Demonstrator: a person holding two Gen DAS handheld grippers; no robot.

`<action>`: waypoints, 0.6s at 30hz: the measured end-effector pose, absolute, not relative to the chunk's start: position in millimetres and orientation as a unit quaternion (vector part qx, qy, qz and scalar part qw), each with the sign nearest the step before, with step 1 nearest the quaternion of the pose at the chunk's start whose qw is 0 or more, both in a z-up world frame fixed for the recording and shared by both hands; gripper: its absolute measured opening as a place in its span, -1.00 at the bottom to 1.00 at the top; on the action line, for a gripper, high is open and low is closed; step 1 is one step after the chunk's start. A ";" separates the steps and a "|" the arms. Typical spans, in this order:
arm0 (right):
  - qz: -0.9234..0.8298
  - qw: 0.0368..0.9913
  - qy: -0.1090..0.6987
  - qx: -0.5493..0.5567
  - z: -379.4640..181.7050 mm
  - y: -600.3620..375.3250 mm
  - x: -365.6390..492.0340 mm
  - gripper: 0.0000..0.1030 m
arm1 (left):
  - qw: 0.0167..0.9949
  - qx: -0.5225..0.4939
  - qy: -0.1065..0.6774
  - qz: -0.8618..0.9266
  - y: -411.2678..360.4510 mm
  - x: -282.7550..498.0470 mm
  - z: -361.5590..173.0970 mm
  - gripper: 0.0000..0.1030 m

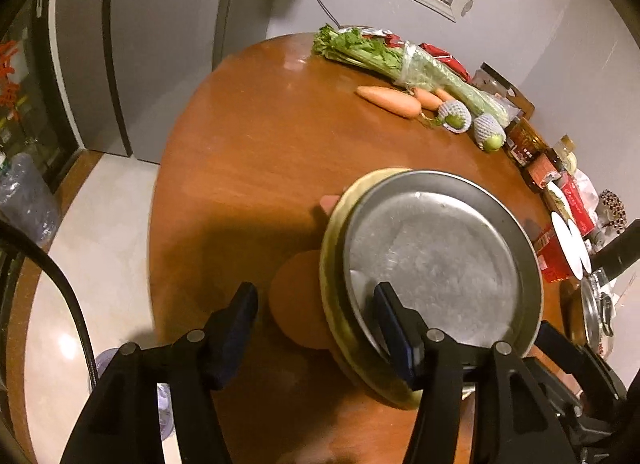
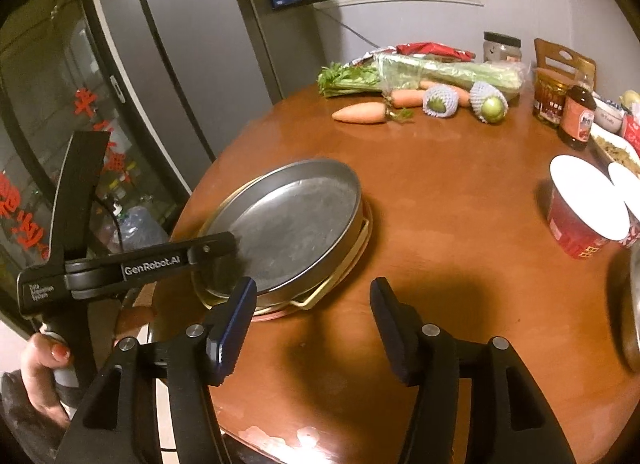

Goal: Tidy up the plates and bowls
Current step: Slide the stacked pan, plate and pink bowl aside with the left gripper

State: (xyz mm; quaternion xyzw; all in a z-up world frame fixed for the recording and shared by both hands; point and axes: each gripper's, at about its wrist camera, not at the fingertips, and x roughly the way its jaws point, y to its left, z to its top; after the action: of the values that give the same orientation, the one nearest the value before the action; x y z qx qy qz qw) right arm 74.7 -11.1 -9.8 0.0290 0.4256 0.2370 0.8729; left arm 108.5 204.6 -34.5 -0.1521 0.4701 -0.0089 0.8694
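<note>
Fingers first: my left gripper point(image 1: 316, 328) stands with its jaws apart, straddling the near-left rim of the metal pan point(image 1: 436, 260). One finger point(image 1: 394, 328) hangs over the inside of the pan and the other point(image 1: 236, 328) sits outside, left of the stack, over bare table point(image 1: 248, 168). From these views I judge that the pads are not pressing on the rim, so nothing is clamped. In the right wrist view the same gripper point(image 2: 230, 242) reaches in from the left, with its tip over the pan's near-left edge.

My right gripper point(image 2: 314, 328) is also parted and empty, with only tabletop between its fingers. The pan point(image 2: 288, 220) lies ahead and to the left of it, just past its left finger point(image 2: 234, 324).

The pan is round, so it has no long axis to line up with; what matters is the rim. It rests on a yellowish plate point(image 1: 334, 240), and a thin wire frame point(image 2: 344, 264) and a reddish mat point(image 2: 276, 314) show beneath at the near edge. The whole stack sits at the near-left part of the table, close to its edge.

My left hand is plainly the nearer one. I judge that any fresh grasp on the pan falls to it, closing across the rim.

Farther out, carrots point(image 2: 360, 112), celery point(image 2: 440, 72) and netted fruit point(image 2: 440, 102) lie along the far side. A red tub point(image 2: 580, 220) with a white lid stands well apart to the right.
</note>
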 end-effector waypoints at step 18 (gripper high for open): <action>0.202 0.881 0.425 0.044 -20.9 -37.9 100.2 0.19 | 0.867 -0.131 0.478 -0.051 145.3 141.3 -36.5 0.16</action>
State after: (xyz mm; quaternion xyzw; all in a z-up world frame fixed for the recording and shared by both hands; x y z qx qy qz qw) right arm 100.2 -37.9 -20.9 0.0439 0.4249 0.2020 0.8813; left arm 141.3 145.3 -36.5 -0.1307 0.4784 -0.0510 0.8669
